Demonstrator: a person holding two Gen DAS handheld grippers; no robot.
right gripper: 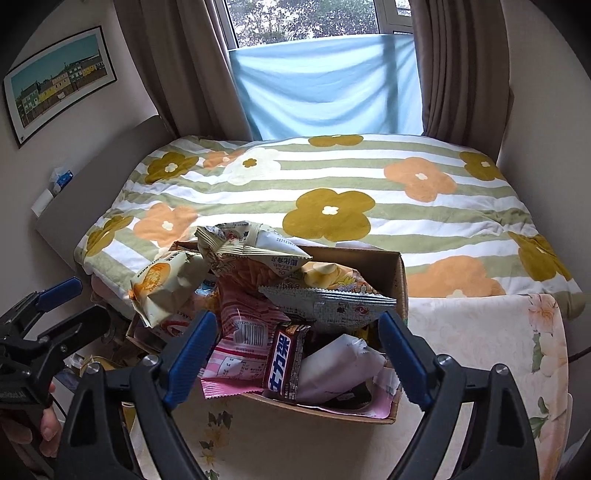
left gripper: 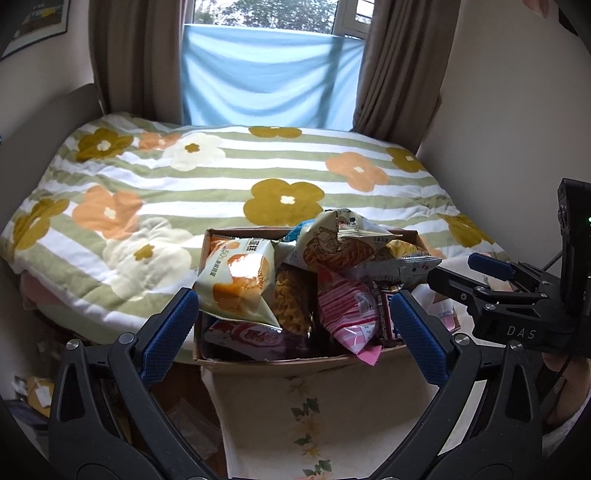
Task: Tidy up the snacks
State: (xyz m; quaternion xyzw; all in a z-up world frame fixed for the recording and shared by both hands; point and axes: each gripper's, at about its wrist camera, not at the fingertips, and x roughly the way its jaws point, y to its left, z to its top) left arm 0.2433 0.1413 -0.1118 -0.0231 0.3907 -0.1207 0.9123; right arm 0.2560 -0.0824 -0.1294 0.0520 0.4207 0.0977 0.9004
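A cardboard box (left gripper: 236, 363) heaped with snack packets sits at the near edge of a bed, on a pale cloth (left gripper: 325, 413) with printed flowers that hangs down over the bed's edge. Behind it spreads a striped quilt (left gripper: 184, 173) with large flowers. On the pile, a cream cake packet (left gripper: 236, 280) leans against the box's left side, a cream packet of orange sticks (left gripper: 332, 243) lies on top toward the back, a pink striped packet (left gripper: 351, 306) lies in the middle, and a dark chocolate bar (right gripper: 286, 356) stands slanted at the front beside a white wrapper (right gripper: 340, 365). A silver-edged packet (right gripper: 328, 299) lies across the right side.

The left gripper (left gripper: 295, 332) hovers over the front of the box with its jaws wide apart; its blue pads (left gripper: 170, 332) flank the pile and grip nothing, though the left pad sits just beside the corner of the cake packet; contact cannot be told. The right gripper (right gripper: 297, 360) also hangs over the front of the box, jaws spread wide on either side of the chocolate bar and white wrapper, clamped on nothing. Each gripper shows at the edge of the other's view, with part of a hand (right gripper: 44, 432) beneath.

Beyond the bed, brown curtains (right gripper: 177, 66) frame a window (right gripper: 295, 18) with a blue sheet (right gripper: 325, 85) draped over its lower part. A framed picture (right gripper: 59, 81) hangs on the left wall.
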